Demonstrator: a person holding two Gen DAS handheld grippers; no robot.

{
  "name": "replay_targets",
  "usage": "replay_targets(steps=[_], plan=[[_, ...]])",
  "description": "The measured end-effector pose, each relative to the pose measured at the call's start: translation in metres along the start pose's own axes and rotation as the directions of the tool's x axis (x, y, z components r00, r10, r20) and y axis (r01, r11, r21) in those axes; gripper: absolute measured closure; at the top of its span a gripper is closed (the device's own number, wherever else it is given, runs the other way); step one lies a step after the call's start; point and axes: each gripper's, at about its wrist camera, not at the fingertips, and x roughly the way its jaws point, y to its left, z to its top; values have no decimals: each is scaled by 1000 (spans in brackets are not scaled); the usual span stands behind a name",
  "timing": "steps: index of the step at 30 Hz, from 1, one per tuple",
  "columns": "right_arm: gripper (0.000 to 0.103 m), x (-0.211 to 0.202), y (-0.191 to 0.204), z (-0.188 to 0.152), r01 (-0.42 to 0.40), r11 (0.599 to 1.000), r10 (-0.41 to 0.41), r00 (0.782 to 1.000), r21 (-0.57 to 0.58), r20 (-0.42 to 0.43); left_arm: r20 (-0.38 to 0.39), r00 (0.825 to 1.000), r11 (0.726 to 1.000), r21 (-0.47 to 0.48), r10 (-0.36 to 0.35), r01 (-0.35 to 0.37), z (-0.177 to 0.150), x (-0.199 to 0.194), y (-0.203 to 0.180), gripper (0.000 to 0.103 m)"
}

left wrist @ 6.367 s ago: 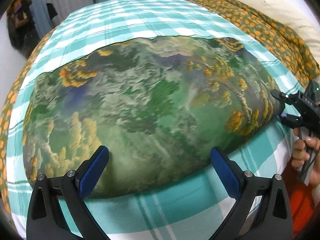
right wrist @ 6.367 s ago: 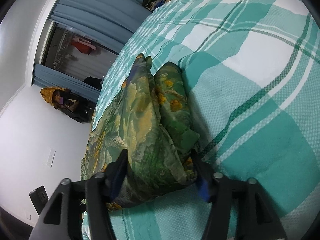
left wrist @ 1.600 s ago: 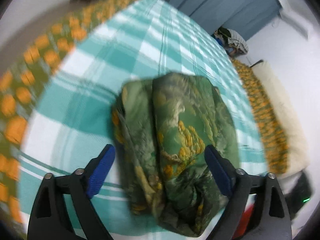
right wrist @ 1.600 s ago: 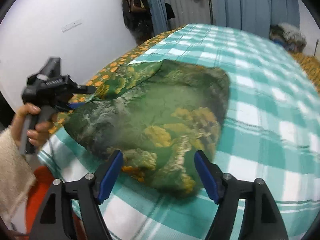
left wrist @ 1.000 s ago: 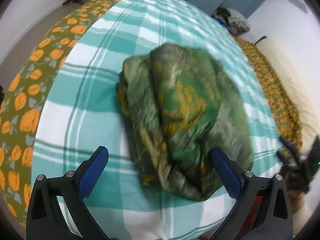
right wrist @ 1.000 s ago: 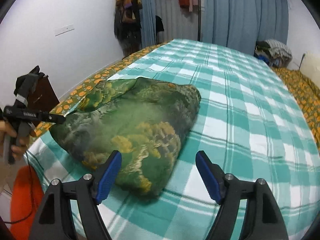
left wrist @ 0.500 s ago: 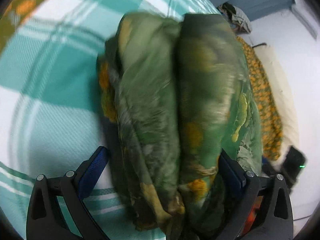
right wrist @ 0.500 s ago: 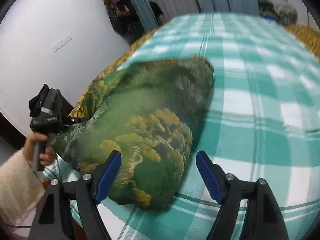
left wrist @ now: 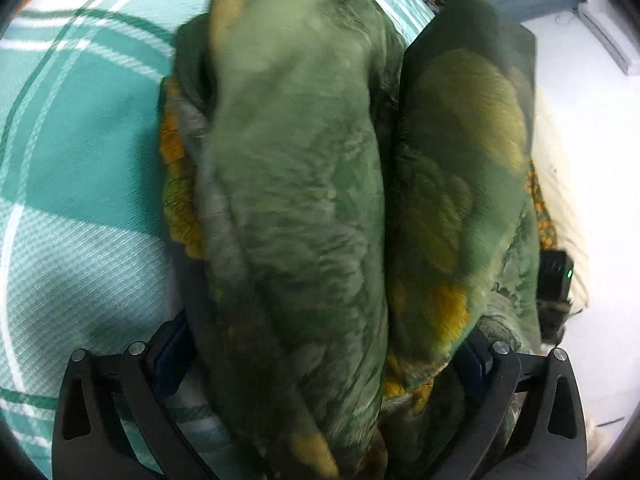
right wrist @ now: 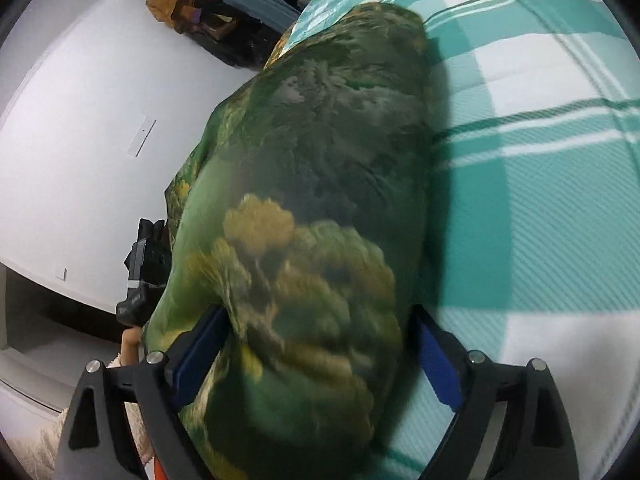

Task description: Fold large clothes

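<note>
Left wrist view: the left tongs are spread wide, straddling the end of the folded green garment on the checked bedspread; contact with the pads cannot be told.

Right wrist view: the right tongs have just been opening and straddle the garment's other end, pads beside the cloth.

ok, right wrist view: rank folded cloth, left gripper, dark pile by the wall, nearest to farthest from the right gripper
1. Folded cloth: between the open jaws of the right gripper.
2. Left gripper: left, at the cloth's far edge.
3. Dark pile: top, against the wall.
</note>
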Motion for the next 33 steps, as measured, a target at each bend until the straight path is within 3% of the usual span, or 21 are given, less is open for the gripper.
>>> replay_targets(steps=[2,4,5,6,8,10,12,18,24,28,32,33], plan=[[3,15,1,8,8,1000,-7,999,19,-34,6,1000,1000,-5,7,-7,1,4,-4,0],[4,22,8,12,40,999,-40,998,-2,-50,9,1000,1000,-4,13,-13,0,5,-6,2],[11,23,17,12,72,996,-74,996,-49,-49,17,1000,1000,-1,14,-14,-2,4,-8,7],[16,22,26,10,105,989,-109,993,-102,-37,26,1000,1000,7,2,-3,-4,1,-12,20],[33,16,44,1,175,962,-178,984,-209,6,52,998,999,31,19,-21,-9,-5,-23,30],[37,13,57,-7,208,941,-204,978,-266,45,92,995,998,54,32,-37,-14,-14,-34,42],[39,9,72,-15,230,922,-211,973,-312,95,127,992,998,64,21,-30,-19,-23,-42,47],[40,-15,109,-25,196,897,-128,973,-397,190,215,975,996,82,-46,29,-20,-50,-57,49],[40,-39,103,28,137,912,-50,973,-388,226,277,960,991,134,-49,12,39,-53,-92,48],[40,-37,84,80,112,924,-34,976,-365,214,258,965,990,138,-37,1,85,-33,-91,48],[40,-20,48,113,108,946,-65,987,-305,147,182,983,994,107,10,-30,112,20,-75,45],[40,-13,38,117,108,953,-75,990,-283,123,159,987,995,94,25,-41,113,33,-68,41]])
